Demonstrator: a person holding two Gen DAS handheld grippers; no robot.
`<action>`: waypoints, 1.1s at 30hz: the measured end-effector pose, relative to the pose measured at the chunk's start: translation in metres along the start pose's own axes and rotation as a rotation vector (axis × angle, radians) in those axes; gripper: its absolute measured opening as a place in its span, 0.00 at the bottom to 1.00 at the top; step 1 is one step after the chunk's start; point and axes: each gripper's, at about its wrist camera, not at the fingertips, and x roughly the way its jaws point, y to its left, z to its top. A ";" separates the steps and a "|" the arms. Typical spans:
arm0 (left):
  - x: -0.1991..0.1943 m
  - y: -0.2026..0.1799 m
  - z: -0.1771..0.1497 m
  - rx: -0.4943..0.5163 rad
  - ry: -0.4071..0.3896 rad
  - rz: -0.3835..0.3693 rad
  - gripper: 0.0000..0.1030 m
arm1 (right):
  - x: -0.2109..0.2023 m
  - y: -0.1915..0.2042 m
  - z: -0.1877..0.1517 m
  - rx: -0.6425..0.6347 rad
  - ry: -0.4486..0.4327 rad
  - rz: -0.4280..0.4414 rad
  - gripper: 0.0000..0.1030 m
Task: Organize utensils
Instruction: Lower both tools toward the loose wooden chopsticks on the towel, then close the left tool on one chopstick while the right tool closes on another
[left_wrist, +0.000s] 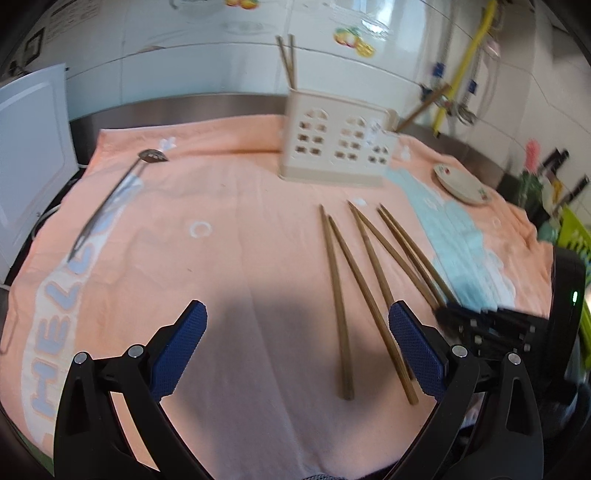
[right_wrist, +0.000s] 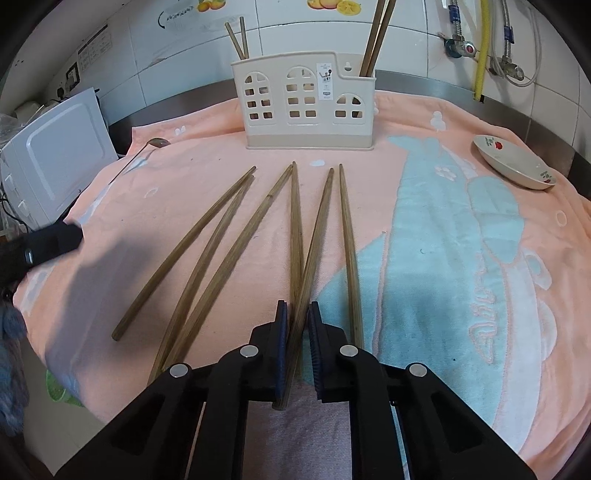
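Chopsticks (right_wrist: 236, 236) lie fanned on the pink towel (right_wrist: 461, 122), six of them, thick ends toward the camera, and the right gripper (right_wrist: 297, 314) has its blue pads narrowed around the butt ends of the middle ones: one stick clearly runs between the jaws, a second crosses just beside it, and whether the pads are truly pressing yet I cannot tell. To do this pick well, I would close fully on a matched pair, lift the thick ends first so the tips drag free of their neighbours, then swing upright before heading to the cream utensil holder (right_wrist: 310, 99) at the back, where other sticks already stand in the outer compartments. The left gripper (left_wrist: 297, 350) hovers spread wide and empty above the towel. Off to the side lie a metal spoon (right_wrist: 157, 143) and a small dish (right_wrist: 513, 162).
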 end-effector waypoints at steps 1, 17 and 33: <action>0.003 -0.004 -0.004 0.014 0.015 -0.003 0.94 | -0.001 -0.001 0.000 -0.001 -0.003 -0.001 0.10; 0.044 -0.023 -0.026 0.003 0.128 -0.049 0.44 | -0.031 -0.009 0.008 -0.005 -0.090 -0.001 0.07; 0.056 -0.035 -0.020 0.042 0.115 0.006 0.18 | -0.034 -0.013 0.009 0.001 -0.098 0.013 0.07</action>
